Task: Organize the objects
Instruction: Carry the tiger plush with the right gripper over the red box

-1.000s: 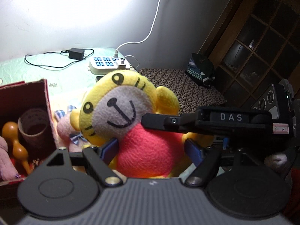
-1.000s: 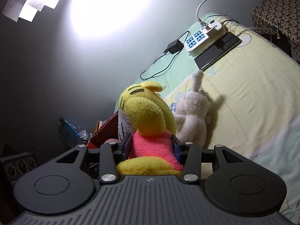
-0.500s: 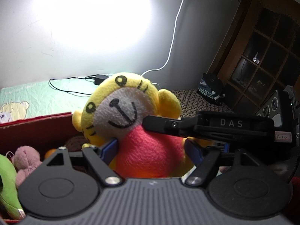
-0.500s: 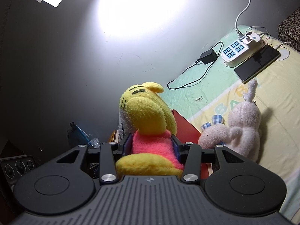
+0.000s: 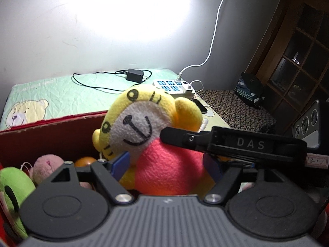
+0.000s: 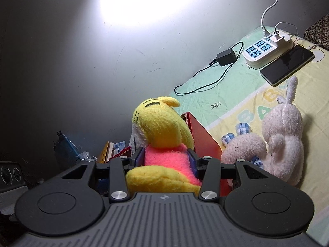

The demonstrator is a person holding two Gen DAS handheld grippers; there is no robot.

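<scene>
A yellow tiger plush point(image 5: 144, 123) with a pink-red body hangs over the open red box point(image 5: 51, 133). My left gripper point(image 5: 166, 164) is shut on its body from the front, a blue pad pressing on each side. From the back, my right gripper point(image 6: 165, 158) is shut on the same plush point(image 6: 162, 127), just beside the box's red wall point(image 6: 203, 140). One of the right gripper's fingers point(image 5: 185, 139) crosses the plush's chest in the left wrist view. Inside the box lie a green plush point(image 5: 12, 185), a pink plush point(image 5: 47, 164) and an orange gourd point(image 5: 85, 161).
A white rabbit plush point(image 6: 283, 140) and a pink plush with plaid bows point(image 6: 242, 146) lie on the bed right of the box. Farther back are a power strip point(image 6: 265, 51), a phone point(image 6: 287, 63) and a black adapter point(image 6: 225, 56). A patterned bench point(image 5: 236, 107) and a wooden cabinet point(image 5: 298, 61) stand to the right.
Both grippers have carried the tiger plush sideways from above the bed to above the red box. The rabbit plush has slid off to the right in the right wrist view. Both grips are unchanged.
</scene>
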